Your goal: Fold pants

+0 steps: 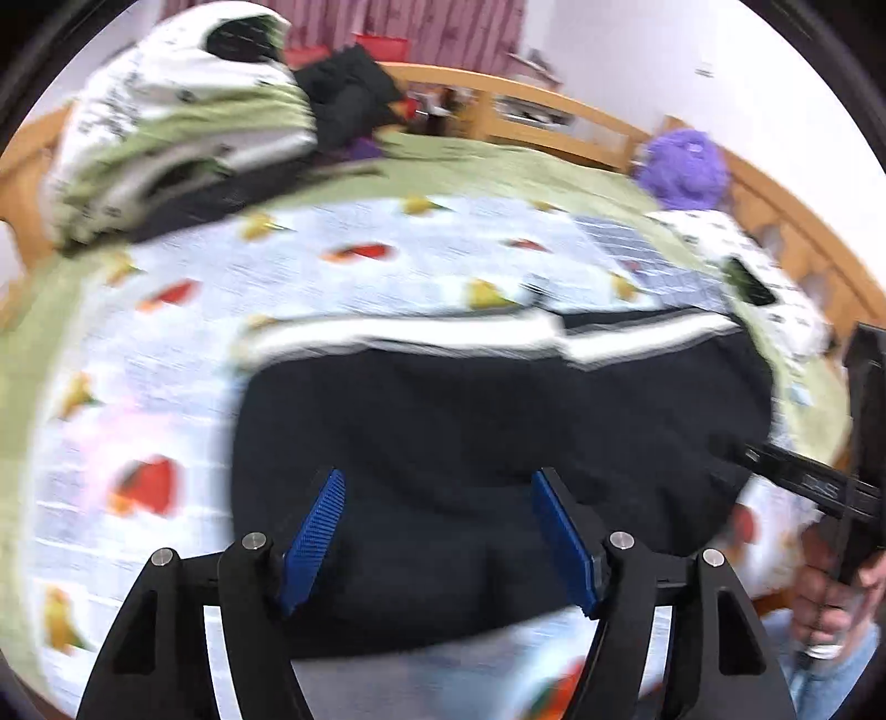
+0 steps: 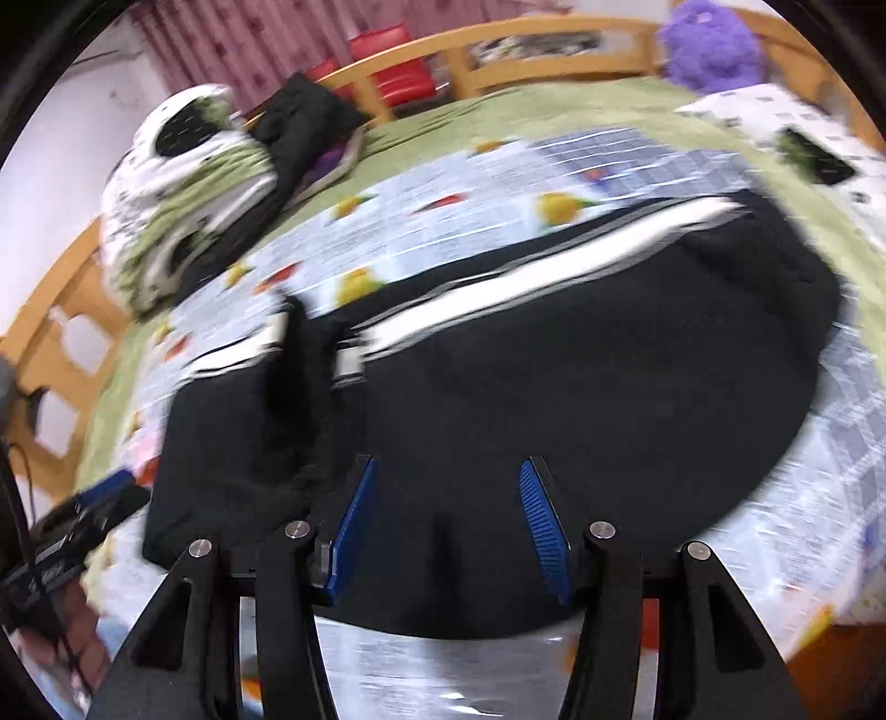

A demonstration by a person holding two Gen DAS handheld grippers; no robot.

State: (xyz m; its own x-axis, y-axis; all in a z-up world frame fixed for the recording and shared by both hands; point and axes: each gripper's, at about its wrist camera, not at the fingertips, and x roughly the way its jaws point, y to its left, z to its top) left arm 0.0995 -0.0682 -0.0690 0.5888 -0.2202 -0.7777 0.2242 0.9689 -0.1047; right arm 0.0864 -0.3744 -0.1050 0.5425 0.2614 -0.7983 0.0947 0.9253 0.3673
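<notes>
Left wrist view shows our left tongs (image 1: 437,531) spread apart and empty over the near edge of the black fabric pants with white side stripes (image 1: 498,421), and the right tongs (image 2: 443,523) hang likewise apart above the same garment. The pants lie on the fruit-printed white sheet (image 1: 166,343) of the bed. We judge them already doubled into a shorter bundle, with perhaps one more fold and smoothing left.

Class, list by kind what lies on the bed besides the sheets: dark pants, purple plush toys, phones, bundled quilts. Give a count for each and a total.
Dark pants: 1
Purple plush toy: 1
Phone: 1
Bundled quilt: 1
Total: 4
</notes>
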